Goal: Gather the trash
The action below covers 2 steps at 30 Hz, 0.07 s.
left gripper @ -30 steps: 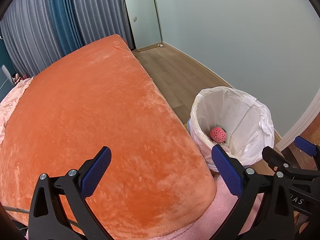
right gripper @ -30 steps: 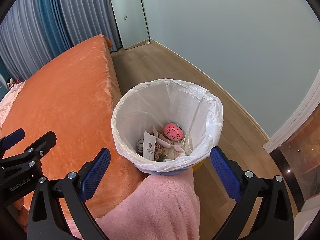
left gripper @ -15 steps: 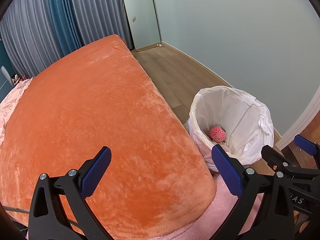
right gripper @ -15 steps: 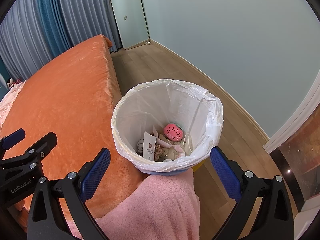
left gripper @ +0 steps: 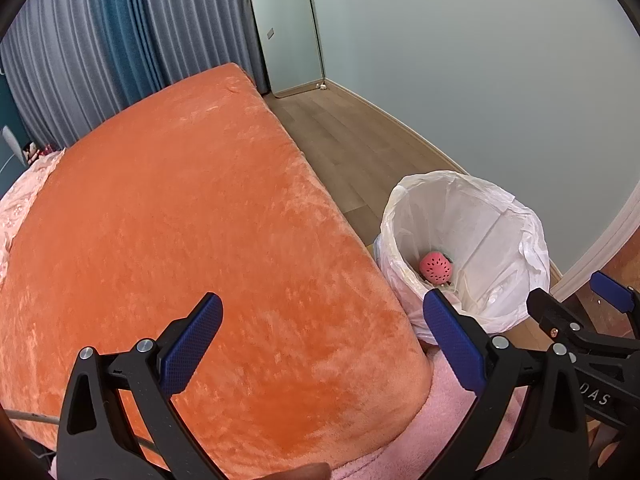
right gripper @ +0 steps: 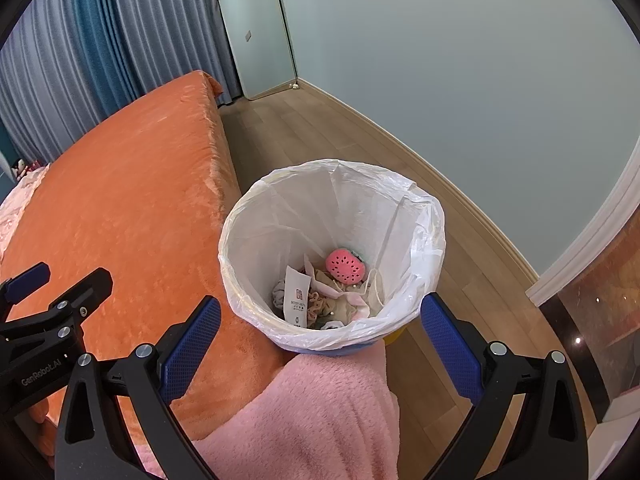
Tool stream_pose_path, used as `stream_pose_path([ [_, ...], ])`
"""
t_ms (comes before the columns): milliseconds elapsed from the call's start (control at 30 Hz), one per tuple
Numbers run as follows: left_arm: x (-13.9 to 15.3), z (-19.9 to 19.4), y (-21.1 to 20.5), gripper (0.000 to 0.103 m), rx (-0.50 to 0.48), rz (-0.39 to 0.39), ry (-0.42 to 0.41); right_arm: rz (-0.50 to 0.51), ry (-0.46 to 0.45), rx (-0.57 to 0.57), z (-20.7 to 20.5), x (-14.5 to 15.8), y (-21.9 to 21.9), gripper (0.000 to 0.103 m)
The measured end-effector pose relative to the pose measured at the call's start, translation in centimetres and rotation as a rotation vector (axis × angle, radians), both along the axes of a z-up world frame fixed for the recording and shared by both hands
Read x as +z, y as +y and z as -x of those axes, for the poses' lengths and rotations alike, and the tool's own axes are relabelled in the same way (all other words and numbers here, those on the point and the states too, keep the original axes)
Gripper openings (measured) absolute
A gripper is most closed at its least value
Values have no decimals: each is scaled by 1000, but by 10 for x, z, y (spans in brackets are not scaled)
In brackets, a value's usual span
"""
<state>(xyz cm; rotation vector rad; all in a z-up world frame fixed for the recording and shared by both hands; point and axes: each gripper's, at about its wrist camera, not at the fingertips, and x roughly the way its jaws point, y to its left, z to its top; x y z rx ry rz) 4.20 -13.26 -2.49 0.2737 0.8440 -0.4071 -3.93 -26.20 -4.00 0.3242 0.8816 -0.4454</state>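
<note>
While both sets of jaws stand spread wide with nothing between them, I read this as the gap between drops: the load is off and I am free to fetch more. My right gripper (right gripper: 320,344) hangs just above the near rim of the trash bin (right gripper: 424,216), which stands on the wood floor (right gripper: 332,136) tight against the bed's side edge. My left gripper (left gripper: 322,344) hovers over the near corner of the bed (left gripper: 168,216), whose orange cover shows no litter that I can find.

Inside the white liner lie a pink spotted ball (right gripper: 345,266), a paper packet (right gripper: 297,298) and crumpled scraps I cannot sort out.

Next, I judge, I must swing away and look for more trash. A pink blanket (right gripper: 320,412) hides the bin's base, and the floor behind me is out of view.
</note>
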Motion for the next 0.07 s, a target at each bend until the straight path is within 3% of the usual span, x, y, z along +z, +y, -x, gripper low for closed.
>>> stream_pose_path([
  [67, 0, -1, 1, 96, 2, 4, 1, 0, -1, -1, -1, 0, -1, 96],
])
